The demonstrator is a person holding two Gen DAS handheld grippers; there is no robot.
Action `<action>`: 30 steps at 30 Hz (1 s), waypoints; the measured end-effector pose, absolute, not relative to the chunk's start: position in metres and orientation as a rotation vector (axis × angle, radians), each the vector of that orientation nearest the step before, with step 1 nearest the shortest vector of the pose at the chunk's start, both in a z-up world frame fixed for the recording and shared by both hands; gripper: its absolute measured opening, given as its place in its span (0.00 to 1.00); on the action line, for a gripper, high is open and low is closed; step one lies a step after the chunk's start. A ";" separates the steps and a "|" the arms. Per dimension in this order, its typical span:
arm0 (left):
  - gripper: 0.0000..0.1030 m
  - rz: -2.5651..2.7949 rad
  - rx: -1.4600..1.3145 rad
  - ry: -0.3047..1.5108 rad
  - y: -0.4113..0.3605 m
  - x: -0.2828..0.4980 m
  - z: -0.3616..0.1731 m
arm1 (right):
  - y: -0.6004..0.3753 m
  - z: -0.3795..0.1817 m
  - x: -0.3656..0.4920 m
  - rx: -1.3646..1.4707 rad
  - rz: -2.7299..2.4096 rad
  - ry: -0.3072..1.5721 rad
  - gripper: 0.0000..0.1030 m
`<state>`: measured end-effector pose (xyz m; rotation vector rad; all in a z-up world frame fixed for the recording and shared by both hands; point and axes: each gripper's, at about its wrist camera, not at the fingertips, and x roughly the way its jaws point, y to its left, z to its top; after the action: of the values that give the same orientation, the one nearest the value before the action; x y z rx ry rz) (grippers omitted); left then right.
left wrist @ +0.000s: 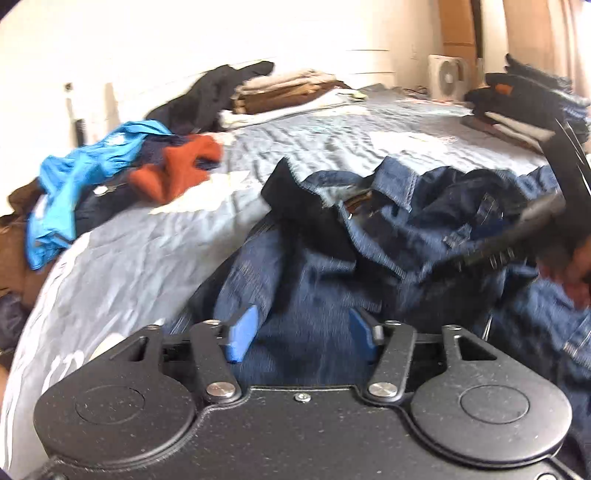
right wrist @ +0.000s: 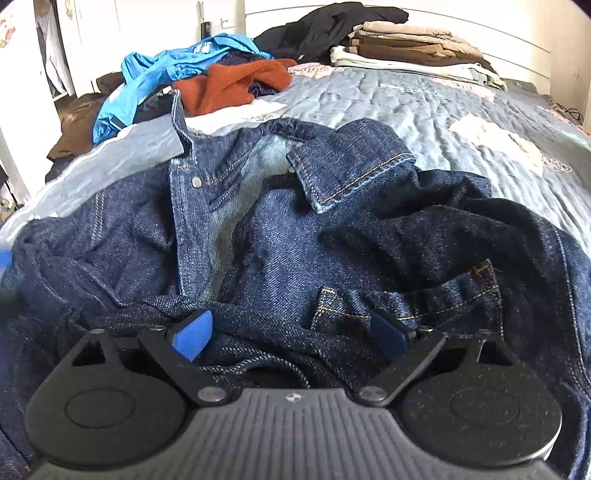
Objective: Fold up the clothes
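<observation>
Jacket: dark blue denim jacket (right wrist: 295, 229), crumpled on the near part of the bed, collar toward the far side, pale inner lining showing at the open front.
Jacket details: a metal snap sits on the left placket; orange stitching runs along the collar and a cuff near the right gripper.
Bed: grey-blue quilted cover (right wrist: 424, 107) with pale patches, running from near to far.
Left gripper: left gripper (left wrist: 301, 338) hangs over the left part of the jacket, blue pads apart, denim below and between them, no pad pressing on cloth as far as the blur shows.
Right gripper: right gripper (right wrist: 293, 334) is low on the near edge of the jacket, pads wide apart with folds of denim bunched between them, not pinched.
Right gripper in left view: a dark, blurred shape at the right edge, with part of a hand (left wrist: 569, 273) beside it.
Loose pile: blue garment (right wrist: 162, 74) and rust-orange garment (right wrist: 236, 83) lie heaped at the far left of the bed.
Black garment: black garment (right wrist: 325, 26) lies at the far edge, just left of the stack.
Stack: folded tan and brown clothes (right wrist: 406, 44) sit at the far side.
Second stack: dark folded clothes (left wrist: 528, 99) sit at the far right in the left view.
Fan: small white fan (left wrist: 445, 75) stands beyond the bed.
</observation>
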<state>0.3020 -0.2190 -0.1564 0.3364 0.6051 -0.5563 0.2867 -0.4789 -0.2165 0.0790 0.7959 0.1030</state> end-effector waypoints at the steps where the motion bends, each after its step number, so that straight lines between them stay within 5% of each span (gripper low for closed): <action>1: 0.61 -0.586 0.328 0.644 -0.223 0.314 -0.157 | -0.478 -0.214 0.285 0.072 0.103 0.796 0.88; 8: 0.58 -0.727 0.432 0.884 -0.265 0.369 -0.209 | -0.478 -0.204 0.275 0.006 0.138 0.813 0.88; 12: 0.10 -0.805 0.437 0.850 -0.262 0.360 -0.213 | -0.474 -0.207 0.275 -0.040 0.157 0.831 0.88; 13: 0.09 -0.811 0.444 0.828 -0.261 0.357 -0.210 | -0.474 -0.206 0.275 -0.042 0.154 0.830 0.88; 17: 0.07 -0.734 0.291 0.579 -0.240 0.353 -0.172 | -0.474 -0.205 0.274 -0.048 0.105 0.801 0.88; 20: 0.08 -0.657 0.448 0.412 -0.258 0.339 -0.172 | -0.481 -0.200 0.273 -0.012 0.053 0.741 0.88; 25: 0.17 -0.588 0.442 0.630 -0.274 0.370 -0.227 | -0.481 -0.212 0.284 -0.055 0.022 0.742 0.89; 30: 0.27 -0.581 0.306 0.651 -0.254 0.369 -0.188 | -0.484 -0.217 0.295 -0.094 0.025 0.779 0.92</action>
<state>0.3690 -0.2544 -0.1880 0.3063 0.6507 -0.5810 0.2950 -0.4839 -0.2167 -0.0944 0.7787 0.0251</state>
